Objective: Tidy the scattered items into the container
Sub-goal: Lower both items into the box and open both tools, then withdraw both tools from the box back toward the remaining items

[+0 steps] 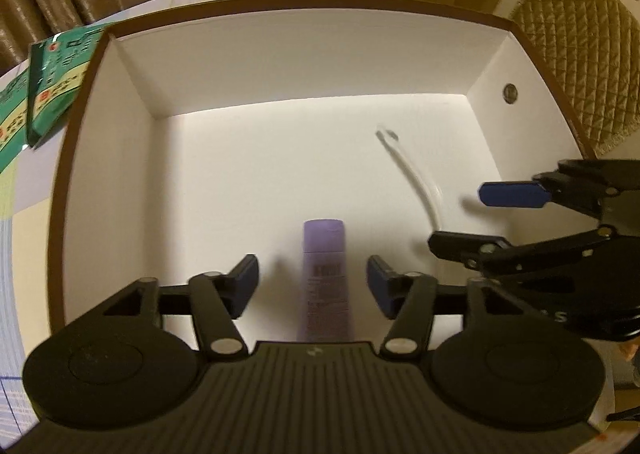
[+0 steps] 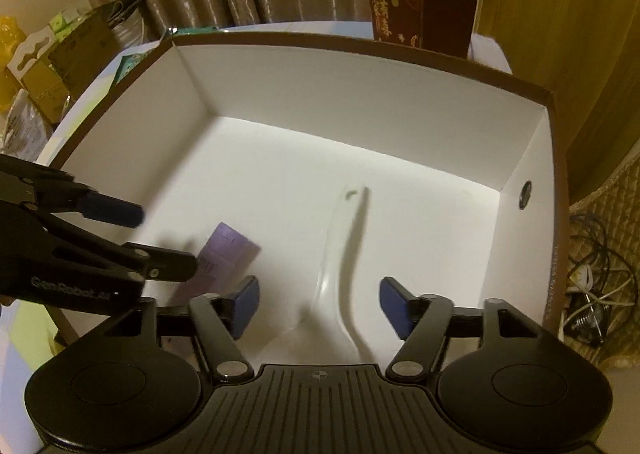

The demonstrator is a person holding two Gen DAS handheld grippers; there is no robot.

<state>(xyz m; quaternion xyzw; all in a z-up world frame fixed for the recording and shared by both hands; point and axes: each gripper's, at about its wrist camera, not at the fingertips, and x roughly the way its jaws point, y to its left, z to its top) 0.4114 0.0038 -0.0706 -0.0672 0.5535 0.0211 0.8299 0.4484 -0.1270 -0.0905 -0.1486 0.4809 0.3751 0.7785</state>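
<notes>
Inside the white box (image 1: 288, 65), the purple tube (image 1: 325, 274) and white spoon (image 2: 340, 262) lie on its floor beneath the released left gripper (image 1: 313, 286) and right gripper (image 2: 319, 306), whose spread fingers could snag them when lifting out.
</notes>
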